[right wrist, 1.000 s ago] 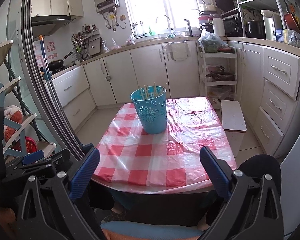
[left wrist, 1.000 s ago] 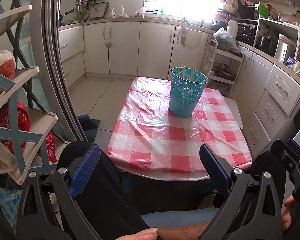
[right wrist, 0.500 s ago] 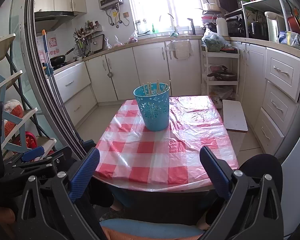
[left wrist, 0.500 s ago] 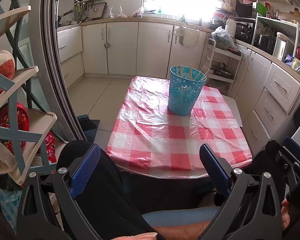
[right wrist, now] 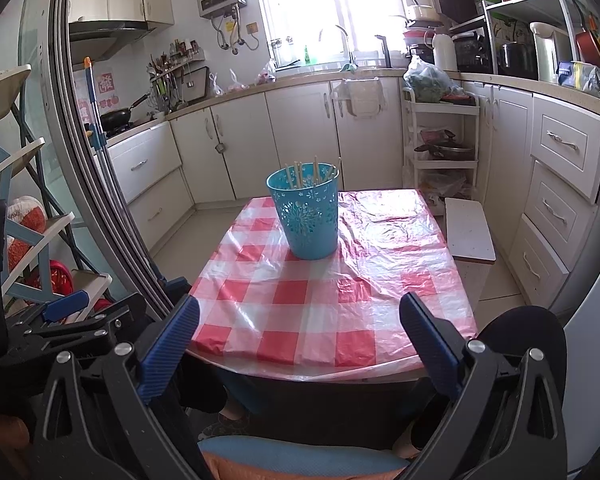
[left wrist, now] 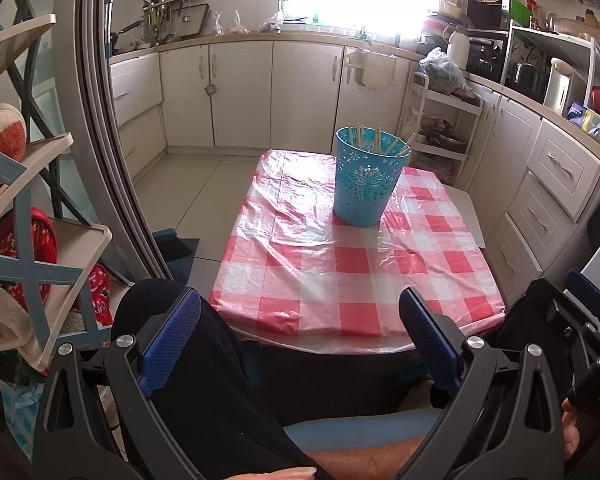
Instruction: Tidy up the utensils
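Small kitchen, white cabinets (right wrist: 236, 148) wrapped round the back and right, bright window over the sink. Went left to right from there.

Far left: blue-framed shelf rack (left wrist: 40, 208) stuffed with red and fluffy slippers, right beside a curved grey door frame (left wrist: 112, 140). In the right wrist view, a mop handle (right wrist: 94, 120) leaned against that same frame, with a black pan (right wrist: 118, 114) on the stove behind it.

Left gripper (left wrist: 300, 336) hung low over a dark trouser leg (left wrist: 204, 380), short of the near tabletop edge. Blue-padded fingers (left wrist: 168, 344) spread wide apart, nothing between them. Also showed up at the lower left of the right wrist view (right wrist: 66, 312).

Middle: tabletop (left wrist: 360, 280) under a red-and-white checked plastic cloth, pretty crinkled and shiny toward the far end. Teal cut-out bucket (left wrist: 366, 178) stood upright on the far half, well apart from both grippers. Chopsticks (left wrist: 376, 140) already inside it, tips poking above the rim at loose angles. Same bucket (right wrist: 306, 212) and sticks (right wrist: 300, 174) in the other view. Couldn't spot any utensils lying loose on the cloth.

Right gripper (right wrist: 300, 334) likewise held back near the tabletop's front edge, fingers (right wrist: 426, 340) fully released, empty. Peeked into the left wrist view at the right edge (left wrist: 580, 320), a hand (left wrist: 572, 432) just under it.

Further right: white board (right wrist: 470, 234) just beside the tabletop, white trolley (right wrist: 440, 136) with a pan on its shelf, then drawers (right wrist: 564, 160) and a cluttered counter.
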`<action>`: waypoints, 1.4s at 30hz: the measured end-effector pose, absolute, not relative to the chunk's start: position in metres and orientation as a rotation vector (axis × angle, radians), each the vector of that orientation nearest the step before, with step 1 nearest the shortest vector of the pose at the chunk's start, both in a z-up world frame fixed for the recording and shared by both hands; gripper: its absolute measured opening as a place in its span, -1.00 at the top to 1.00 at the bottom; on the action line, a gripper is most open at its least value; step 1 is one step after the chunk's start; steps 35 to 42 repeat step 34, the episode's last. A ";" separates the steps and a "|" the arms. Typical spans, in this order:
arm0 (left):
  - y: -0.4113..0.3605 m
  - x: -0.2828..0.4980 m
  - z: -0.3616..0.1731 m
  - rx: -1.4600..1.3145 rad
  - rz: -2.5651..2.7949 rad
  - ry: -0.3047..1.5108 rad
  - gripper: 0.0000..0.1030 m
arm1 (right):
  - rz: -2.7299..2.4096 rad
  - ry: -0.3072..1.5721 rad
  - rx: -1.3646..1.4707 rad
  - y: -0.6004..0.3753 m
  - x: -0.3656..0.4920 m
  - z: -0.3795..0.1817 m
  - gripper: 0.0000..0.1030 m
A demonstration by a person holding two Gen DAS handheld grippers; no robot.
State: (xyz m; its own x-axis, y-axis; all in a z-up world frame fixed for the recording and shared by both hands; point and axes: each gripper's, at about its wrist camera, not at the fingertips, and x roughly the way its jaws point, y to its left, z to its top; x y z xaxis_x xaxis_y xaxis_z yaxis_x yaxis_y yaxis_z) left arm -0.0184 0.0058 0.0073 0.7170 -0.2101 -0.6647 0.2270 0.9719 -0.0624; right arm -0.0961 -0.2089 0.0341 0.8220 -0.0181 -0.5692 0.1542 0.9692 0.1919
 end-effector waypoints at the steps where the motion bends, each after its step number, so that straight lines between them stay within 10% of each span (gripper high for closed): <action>1: 0.006 -0.018 0.007 0.024 -0.239 0.733 -0.86 | -0.092 0.602 0.234 -0.209 -0.096 0.033 -0.86; 42: 0.005 -0.017 -0.005 0.096 -0.188 0.736 -0.85 | -0.088 0.606 0.221 -0.207 -0.098 0.030 -0.86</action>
